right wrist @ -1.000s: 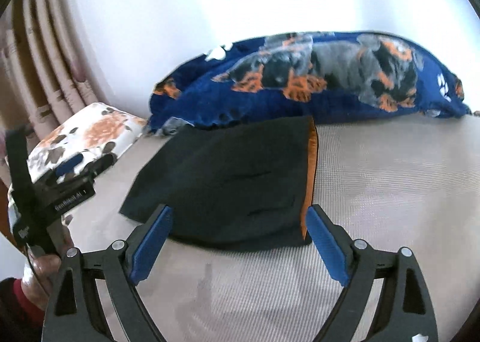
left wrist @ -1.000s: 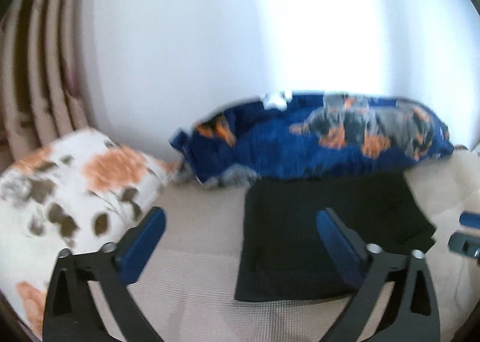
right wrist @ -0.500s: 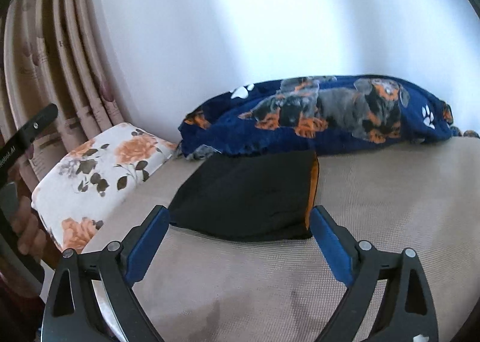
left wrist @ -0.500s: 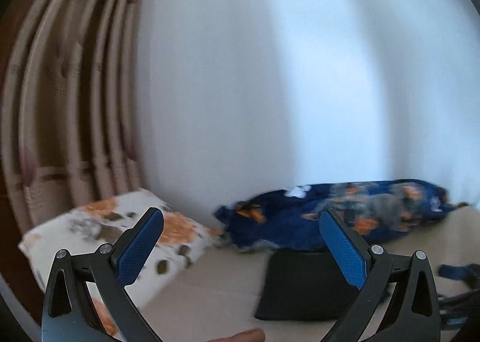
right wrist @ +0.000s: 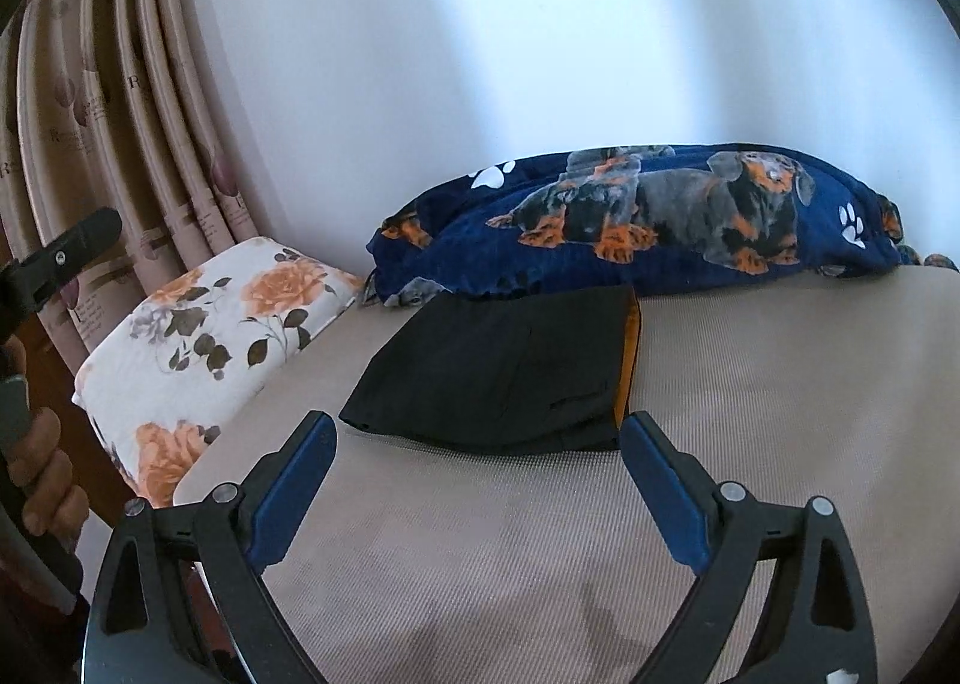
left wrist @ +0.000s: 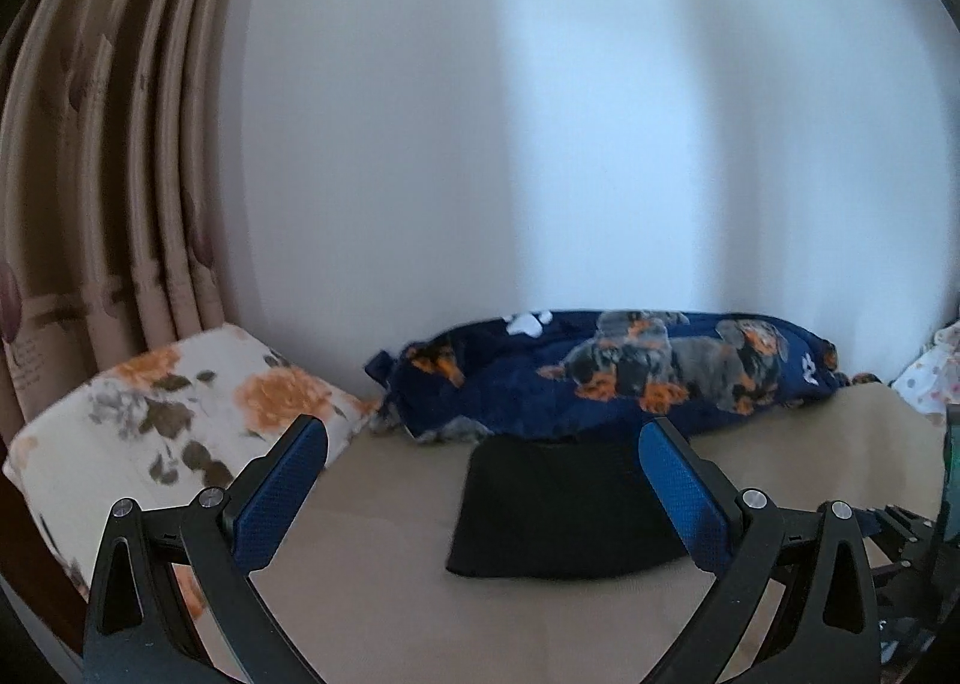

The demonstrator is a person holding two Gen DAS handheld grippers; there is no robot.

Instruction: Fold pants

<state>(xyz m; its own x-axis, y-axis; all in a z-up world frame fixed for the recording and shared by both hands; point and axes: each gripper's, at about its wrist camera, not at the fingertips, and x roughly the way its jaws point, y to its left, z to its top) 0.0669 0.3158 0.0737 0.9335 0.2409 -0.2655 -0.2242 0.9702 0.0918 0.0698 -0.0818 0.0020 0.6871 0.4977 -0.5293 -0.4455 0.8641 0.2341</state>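
Note:
The black pants (right wrist: 504, 372) lie folded into a compact rectangle on the beige bed surface (right wrist: 750, 384), with an orange strip along their right edge. They also show in the left wrist view as a dark folded pants block (left wrist: 558, 504). My right gripper (right wrist: 477, 435) hovers open in front of the pants, nothing between its blue pads. My left gripper (left wrist: 483, 441) is open too, held back and above the bed, empty. At the left edge of the right wrist view a hand (right wrist: 36, 468) holds the left gripper's handle.
A dark blue pillow with dog prints (right wrist: 660, 216) lies against the white wall behind the pants. A white floral pillow (right wrist: 198, 348) sits at the bed's left end, and beige curtains (right wrist: 120, 102) hang beyond it. Another patterned cloth (left wrist: 936, 378) shows at far right.
Both grippers have pulled back and risen away from the pants, which now look smaller and farther off. The pants stay folded in place.

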